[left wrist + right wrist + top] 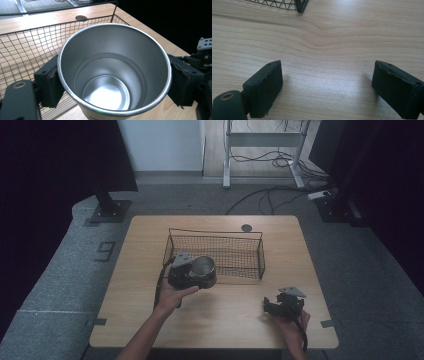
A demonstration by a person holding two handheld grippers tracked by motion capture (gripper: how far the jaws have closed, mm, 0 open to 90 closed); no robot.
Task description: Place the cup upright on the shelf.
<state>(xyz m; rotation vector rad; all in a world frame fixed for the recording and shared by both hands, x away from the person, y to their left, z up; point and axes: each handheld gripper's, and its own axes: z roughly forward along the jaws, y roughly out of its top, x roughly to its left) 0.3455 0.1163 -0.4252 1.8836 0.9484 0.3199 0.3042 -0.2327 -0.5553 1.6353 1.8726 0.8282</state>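
Left gripper (196,275) pinched steel cup (113,72) by rim sides, cup upright, mouth up, held at near-left edge of wire basket (235,251). Right gripper (327,87) rested low over bare table (332,37), jaws spread wide, nothing between them.

**A dim room around a pale wooden surface**

The wooden surface (215,320) stood on grey carpet (60,285), a round grommet (246,228) near its far edge. Black curtains (60,155) hung at both sides, their stands on flat base plates (110,211). Behind, a white wall (160,145) met a desk frame (262,150) with loose cables (270,195) trailing over the floor. Light was low.
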